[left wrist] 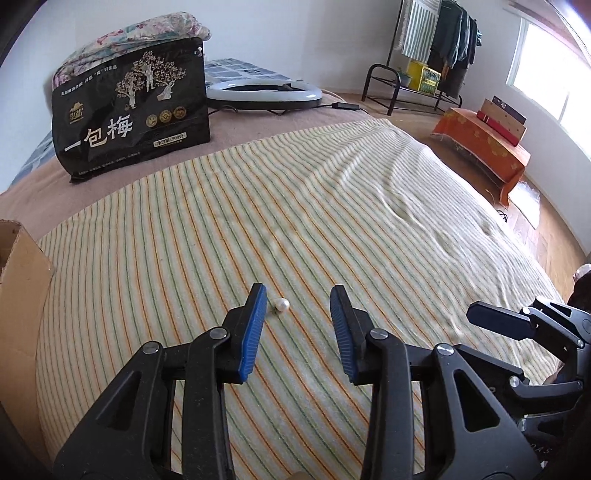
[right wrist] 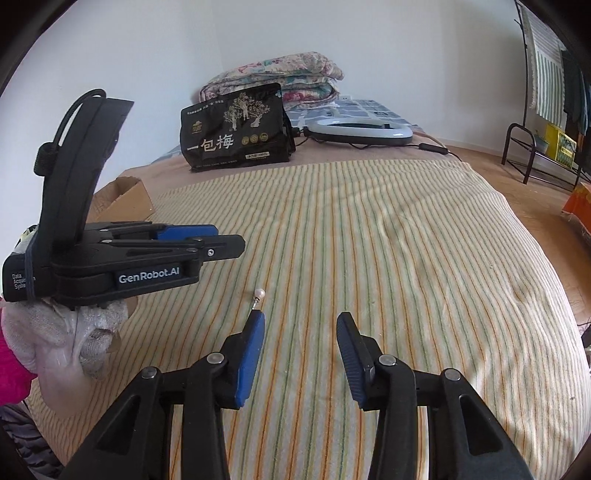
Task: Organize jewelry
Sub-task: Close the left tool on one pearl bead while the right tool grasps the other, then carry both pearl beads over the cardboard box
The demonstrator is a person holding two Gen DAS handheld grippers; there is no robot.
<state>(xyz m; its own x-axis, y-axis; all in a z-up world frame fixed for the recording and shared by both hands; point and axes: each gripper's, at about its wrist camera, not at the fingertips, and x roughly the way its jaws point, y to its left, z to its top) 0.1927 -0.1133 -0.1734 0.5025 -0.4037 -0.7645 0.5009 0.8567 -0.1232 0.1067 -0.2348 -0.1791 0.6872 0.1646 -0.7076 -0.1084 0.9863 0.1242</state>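
A small white pearl stud earring [left wrist: 282,305] lies on the striped cloth [left wrist: 295,203] that covers the bed. My left gripper [left wrist: 298,293] hovers over it, open. The pearl sits just inside the tip of its left blue pad, and nothing presses on it. In the right wrist view the same pearl [right wrist: 260,294] shows its thin pin pointing at the left fingertip of my right gripper [right wrist: 302,315], which is open with only cloth between its pads. The left gripper [right wrist: 229,238] appears there side-on, held by a white-gloved hand [right wrist: 74,328].
A black snack bag [left wrist: 133,110] stands at the far end of the bed, with a ring light [left wrist: 264,94] beside it and folded quilts [left wrist: 136,33] behind. A cardboard box [left wrist: 22,277] sits at the left edge. An orange-covered bench [left wrist: 480,144] and a clothes rack [left wrist: 436,44] stand on the floor to the right.
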